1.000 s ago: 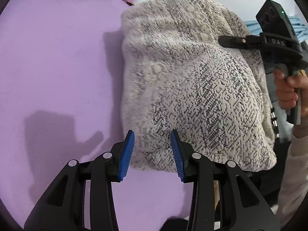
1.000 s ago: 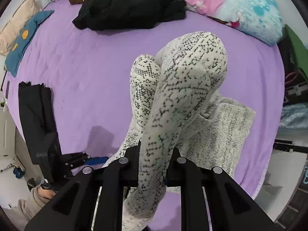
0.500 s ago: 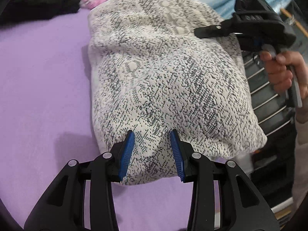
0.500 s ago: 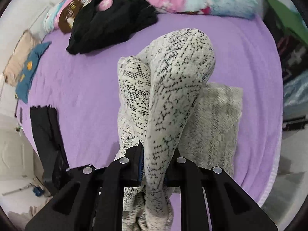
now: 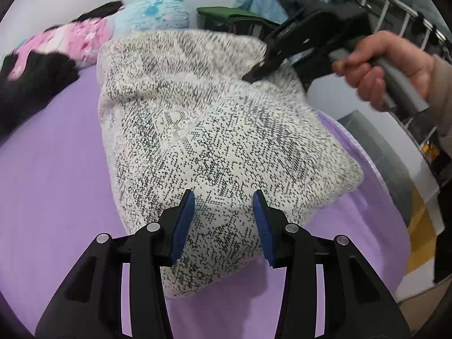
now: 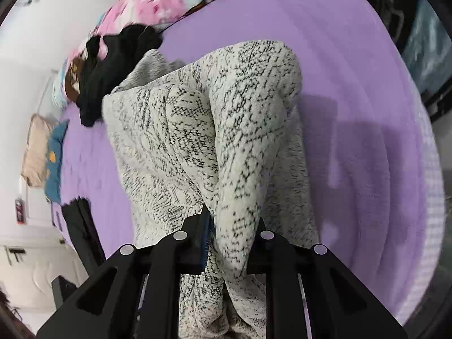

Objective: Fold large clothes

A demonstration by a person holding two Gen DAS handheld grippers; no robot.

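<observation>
Mid-fold: the right gripper [image 6: 226,243] is pinching a bunched edge of the sweater [image 5: 214,141] on the purple bed [image 5: 56,169], while the left gripper [image 5: 223,220] is hovering spread over the near corner (probably needing to clamp next).

My right tongs [image 6: 226,240] are clamped tight on a thick bunched fold of the speckled cream-and-black sweater [image 6: 197,130], which rises in front of the lens and drapes down onto the purple bed [image 6: 353,84]. A black garment [image 6: 113,65] is heaped just beyond the sweater, touching its far edge. Pink-and-blue pillows [image 6: 169,2] line the bed's far edge, and a tan and blue cushion [image 6: 45,152] lies at the left edge.
</observation>
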